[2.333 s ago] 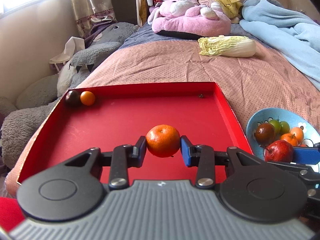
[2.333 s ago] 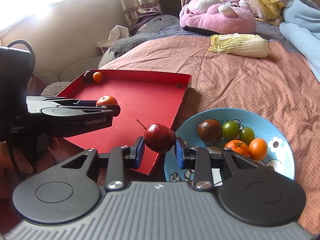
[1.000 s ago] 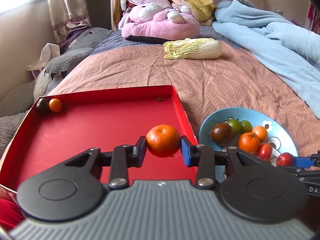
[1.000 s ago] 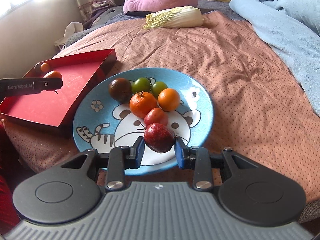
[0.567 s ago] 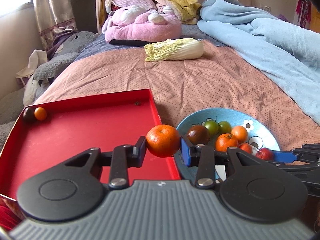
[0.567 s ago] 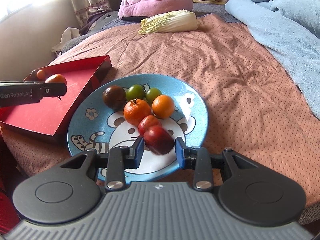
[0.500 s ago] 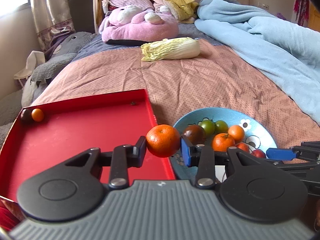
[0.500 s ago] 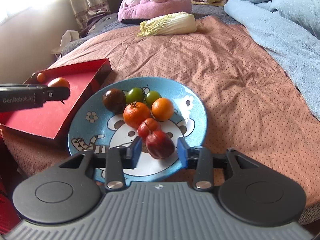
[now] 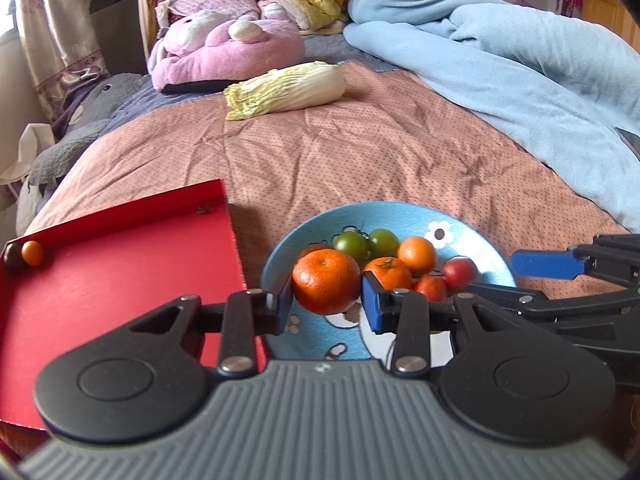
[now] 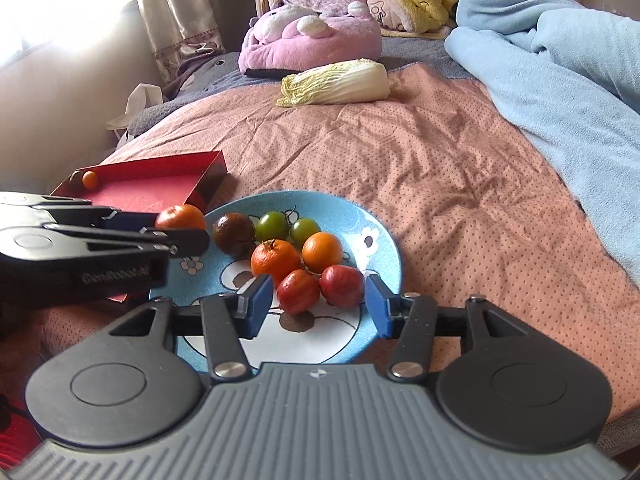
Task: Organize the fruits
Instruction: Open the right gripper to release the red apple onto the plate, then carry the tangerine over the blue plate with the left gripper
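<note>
My left gripper (image 9: 326,300) is shut on an orange mandarin (image 9: 326,286) and holds it above the left side of the blue plate (image 9: 404,212). It also shows in the right wrist view (image 10: 180,218). My right gripper (image 10: 316,302) is open over the plate's (image 10: 384,252) near part. A red fruit (image 10: 342,285) and a second red fruit (image 10: 298,291) lie on the plate between its fingers. The plate also holds a mandarin (image 10: 275,262), an orange fruit (image 10: 322,251), two green tomatoes (image 10: 273,226) and a dark tomato (image 10: 233,233).
A red tray (image 9: 120,276) lies left of the plate with a small orange fruit (image 9: 32,253) and a dark one (image 9: 11,256) in its far corner. A cabbage (image 9: 286,90), a pink plush (image 9: 224,54) and a blue blanket (image 9: 520,80) lie further back on the bed.
My right gripper has opened and let go of the red fruit, which now lies on the plate. My left gripper has carried the mandarin right, from over the tray to over the plate.
</note>
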### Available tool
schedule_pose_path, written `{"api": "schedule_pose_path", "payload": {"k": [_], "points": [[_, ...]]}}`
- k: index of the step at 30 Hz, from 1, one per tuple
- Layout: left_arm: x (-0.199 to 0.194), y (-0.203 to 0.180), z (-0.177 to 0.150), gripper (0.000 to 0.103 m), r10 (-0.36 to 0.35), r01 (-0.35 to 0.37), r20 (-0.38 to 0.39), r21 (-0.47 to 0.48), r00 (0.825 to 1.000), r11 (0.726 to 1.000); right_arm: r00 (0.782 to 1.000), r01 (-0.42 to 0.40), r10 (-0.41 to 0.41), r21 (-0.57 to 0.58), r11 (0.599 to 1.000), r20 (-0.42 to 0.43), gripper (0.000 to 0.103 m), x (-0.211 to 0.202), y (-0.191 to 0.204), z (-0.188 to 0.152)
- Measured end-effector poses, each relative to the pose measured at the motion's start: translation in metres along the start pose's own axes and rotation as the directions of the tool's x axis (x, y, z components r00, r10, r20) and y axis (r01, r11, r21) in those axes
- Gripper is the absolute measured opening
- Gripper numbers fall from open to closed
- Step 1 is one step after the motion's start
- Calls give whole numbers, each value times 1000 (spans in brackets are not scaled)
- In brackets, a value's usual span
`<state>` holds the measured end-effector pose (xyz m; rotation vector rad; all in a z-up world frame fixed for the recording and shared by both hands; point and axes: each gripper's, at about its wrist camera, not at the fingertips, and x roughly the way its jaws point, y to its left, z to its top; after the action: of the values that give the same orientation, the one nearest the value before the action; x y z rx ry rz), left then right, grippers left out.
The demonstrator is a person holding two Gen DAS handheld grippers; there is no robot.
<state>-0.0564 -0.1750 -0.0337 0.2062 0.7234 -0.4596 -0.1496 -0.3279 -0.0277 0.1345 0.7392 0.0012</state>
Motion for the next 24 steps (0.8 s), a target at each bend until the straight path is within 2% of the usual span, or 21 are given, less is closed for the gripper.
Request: {"api": "schedule_pose_path", "payload": {"k": [2,24], "points": [[2,-5,1,40,-7,7,-6,2,1000,1000,1000,4,-4,1,1000,11,66,-5,-2,1],[17,-18,-4,41,-27,27,-37,10,999,1000,1000,-7,7,27,1000,3,67,-13,-8,-8]]}}
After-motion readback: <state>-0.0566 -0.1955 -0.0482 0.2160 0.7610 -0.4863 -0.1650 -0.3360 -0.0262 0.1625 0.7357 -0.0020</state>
